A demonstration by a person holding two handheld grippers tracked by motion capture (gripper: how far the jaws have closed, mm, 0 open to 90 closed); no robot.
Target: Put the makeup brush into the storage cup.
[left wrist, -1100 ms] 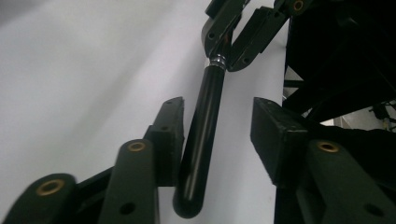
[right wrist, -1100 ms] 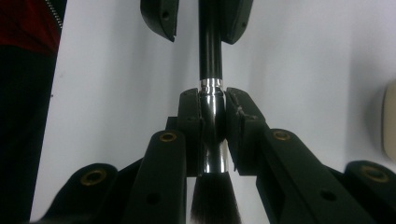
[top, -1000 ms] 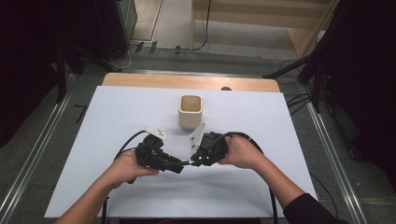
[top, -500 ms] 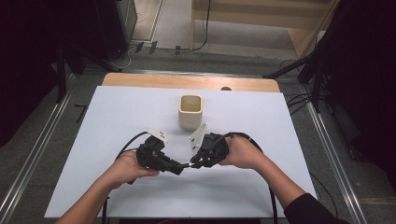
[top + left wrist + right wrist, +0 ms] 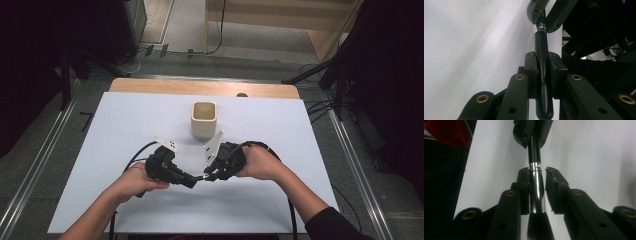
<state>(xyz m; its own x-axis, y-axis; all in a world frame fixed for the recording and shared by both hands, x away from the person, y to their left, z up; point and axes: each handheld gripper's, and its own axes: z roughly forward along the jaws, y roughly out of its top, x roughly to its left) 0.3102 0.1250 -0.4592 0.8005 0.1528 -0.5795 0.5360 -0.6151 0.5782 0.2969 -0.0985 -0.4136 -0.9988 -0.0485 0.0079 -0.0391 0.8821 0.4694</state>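
Black brush (image 5: 541,75) handle now clenched in my left fingers (image 5: 532,75); my right fingers (image 5: 555,192) have just been opening off its metal collar, so the handover is nearly done.

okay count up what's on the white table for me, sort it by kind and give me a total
Makeup brush: 1
Beige cup: 1
Hand-held grippers: 2, left gripper and right gripper
Total: 4
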